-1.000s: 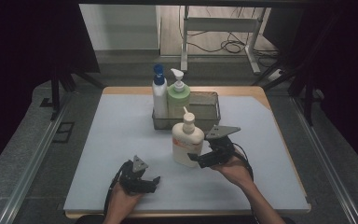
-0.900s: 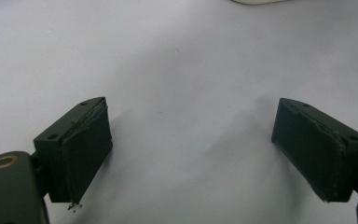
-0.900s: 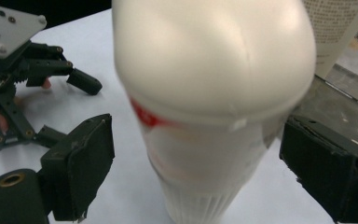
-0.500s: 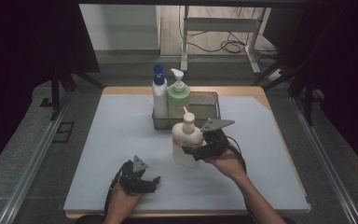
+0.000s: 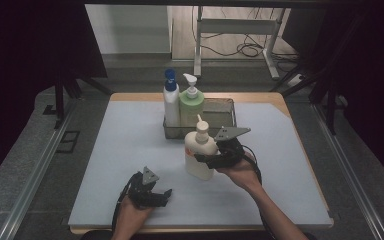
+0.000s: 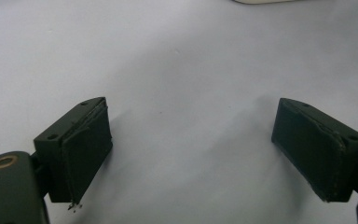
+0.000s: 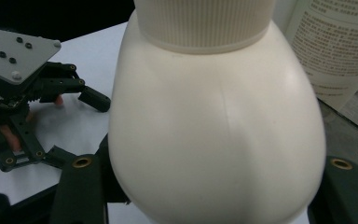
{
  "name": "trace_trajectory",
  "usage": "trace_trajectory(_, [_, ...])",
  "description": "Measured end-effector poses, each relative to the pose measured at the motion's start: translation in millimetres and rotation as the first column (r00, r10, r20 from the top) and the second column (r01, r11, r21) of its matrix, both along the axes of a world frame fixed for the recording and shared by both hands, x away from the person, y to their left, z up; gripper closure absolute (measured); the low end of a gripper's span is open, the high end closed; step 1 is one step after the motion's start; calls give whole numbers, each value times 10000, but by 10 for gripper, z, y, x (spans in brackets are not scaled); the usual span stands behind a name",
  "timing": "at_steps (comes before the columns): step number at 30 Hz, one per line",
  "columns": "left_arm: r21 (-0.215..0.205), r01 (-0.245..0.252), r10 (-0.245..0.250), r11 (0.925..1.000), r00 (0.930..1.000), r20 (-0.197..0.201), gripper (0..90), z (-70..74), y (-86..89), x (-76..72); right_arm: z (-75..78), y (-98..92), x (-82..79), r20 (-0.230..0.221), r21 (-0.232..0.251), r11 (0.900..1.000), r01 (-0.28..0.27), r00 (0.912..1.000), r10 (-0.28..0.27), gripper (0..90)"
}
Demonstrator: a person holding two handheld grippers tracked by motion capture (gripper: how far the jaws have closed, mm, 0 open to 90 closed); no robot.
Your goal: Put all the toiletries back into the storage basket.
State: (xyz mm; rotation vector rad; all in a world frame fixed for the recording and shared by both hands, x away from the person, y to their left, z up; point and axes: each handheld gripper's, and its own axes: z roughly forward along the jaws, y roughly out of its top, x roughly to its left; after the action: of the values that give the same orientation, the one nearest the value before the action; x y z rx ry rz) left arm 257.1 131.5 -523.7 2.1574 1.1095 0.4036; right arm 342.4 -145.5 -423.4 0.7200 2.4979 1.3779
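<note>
**Right hand-held gripper closes around the cream pump bottle**

The cream pump bottle stands upright near the middle of the table, just in front of the wire basket that holds a blue-capped bottle and a green pump bottle. The right hand-held gripper reaches in level from the right, forearm angled up from the near edge; its jaws have just been closing and now flank the bottle's body, which bulges between them. Whether the pads press on it I cannot tell. The left hand-held gripper rests low at the near left, jaws apart over bare table.
</note>
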Motion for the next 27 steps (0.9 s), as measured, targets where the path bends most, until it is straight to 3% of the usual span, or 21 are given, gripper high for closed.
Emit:
trace_trajectory(15, [2,2,-2,10000,10000,2,116,0,0,0,161,-147,47,125,-54,9970,778,9969,-778,388])
trace_trajectory(27, [-36,-35,35,10000,10000,18,116,-3,-3,0,394,-311,180,303,78,9867,1624,9862,-1626,389])
